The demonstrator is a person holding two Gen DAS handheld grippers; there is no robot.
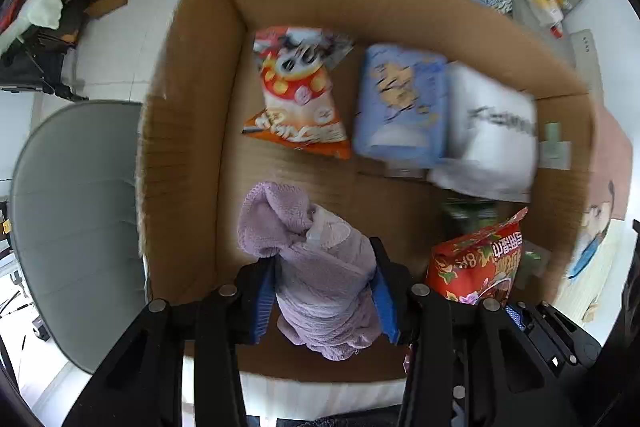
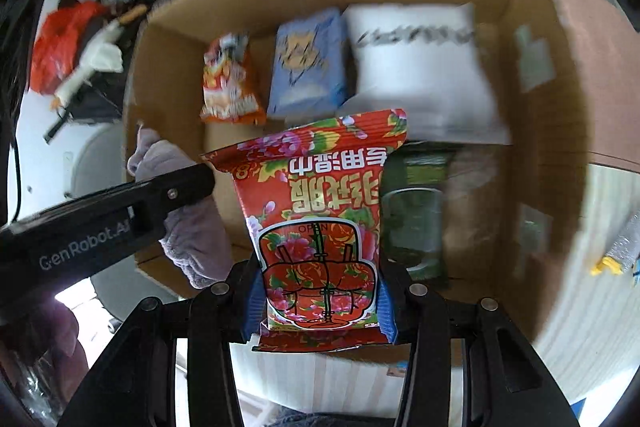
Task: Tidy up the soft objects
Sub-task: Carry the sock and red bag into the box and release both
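Note:
My left gripper (image 1: 325, 291) is shut on a lilac fleece cloth (image 1: 316, 267) and holds it over the near left part of an open cardboard box (image 1: 180, 147). My right gripper (image 2: 320, 303) is shut on a red floral wet-wipes pack (image 2: 320, 227) over the near side of the same box (image 2: 560, 147). That pack also shows in the left wrist view (image 1: 476, 263). The left gripper (image 2: 120, 211) with the cloth (image 2: 192, 235) shows at the left of the right wrist view.
In the box lie an orange snack bag (image 1: 296, 95), a blue tissue pack (image 1: 400, 103), a white pillow-like pack (image 1: 488, 135) and a dark green pack (image 2: 416, 211). A grey chair (image 1: 76, 227) stands left of the box. Clutter lies on the floor beyond.

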